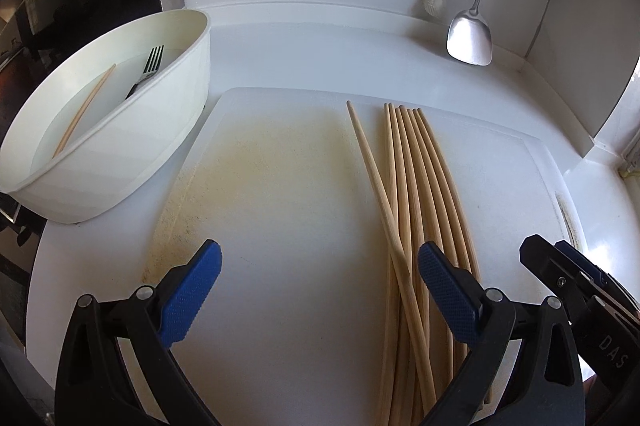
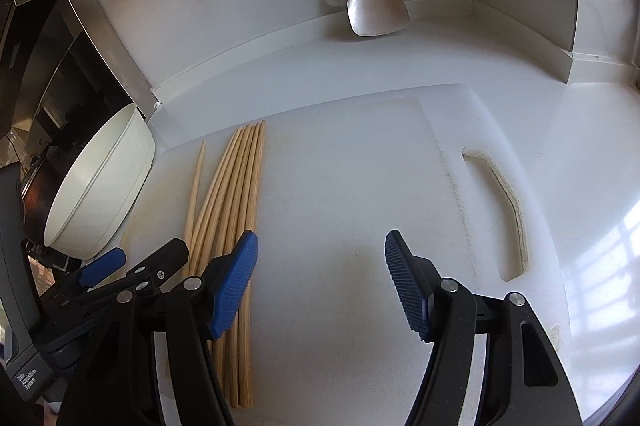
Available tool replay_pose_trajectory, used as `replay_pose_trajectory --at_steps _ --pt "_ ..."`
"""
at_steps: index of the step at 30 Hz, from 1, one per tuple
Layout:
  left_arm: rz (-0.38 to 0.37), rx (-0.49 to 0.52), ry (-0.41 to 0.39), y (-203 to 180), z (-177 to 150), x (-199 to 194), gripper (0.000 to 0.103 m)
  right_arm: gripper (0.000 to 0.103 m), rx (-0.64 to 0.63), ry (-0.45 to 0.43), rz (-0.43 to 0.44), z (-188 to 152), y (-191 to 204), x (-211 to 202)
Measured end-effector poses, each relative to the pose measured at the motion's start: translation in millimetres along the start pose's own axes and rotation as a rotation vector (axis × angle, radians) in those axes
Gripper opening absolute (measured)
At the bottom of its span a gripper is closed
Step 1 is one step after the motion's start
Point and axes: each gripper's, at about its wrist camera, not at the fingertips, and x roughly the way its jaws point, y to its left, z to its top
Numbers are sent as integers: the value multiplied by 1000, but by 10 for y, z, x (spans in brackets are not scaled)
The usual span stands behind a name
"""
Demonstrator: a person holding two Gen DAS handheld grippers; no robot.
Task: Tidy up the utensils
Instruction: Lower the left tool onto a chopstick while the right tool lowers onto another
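One pale wooden chopstick [image 1: 84, 110] and a dark metal fork [image 1: 150, 66] are already lying in the white oval plastic tub [image 1: 120, 162] at ten o'clock. A bundle of wooden chopsticks [image 1: 412, 206] is waiting on the white cutting board [image 1: 280, 166]. The left gripper [image 1: 320, 290] and right gripper [image 2: 320, 286] are hovering with jaws spread, holding nothing.

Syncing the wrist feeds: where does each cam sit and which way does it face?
Left wrist: on the left gripper, facing forward and down over the cutting board; white bin with a fork to its left, both blue pads open, right gripper at the right edge.
Right wrist: on the right gripper, aimed at the board's handle slot; pads open, left gripper at lower left.
Shared: chopsticks, bin, board, hanging metal spatula.
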Motion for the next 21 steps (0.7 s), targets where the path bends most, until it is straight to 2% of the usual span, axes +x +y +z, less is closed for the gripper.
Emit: replay_pose_trajectory --at_steps 10,21 --pt "54 -15 6 142 -13 36 97 63 -55 10 -17 22 116 90" --pt "67 -41 18 275 -30 94 97 63 -133 29 -67 41 278 212"
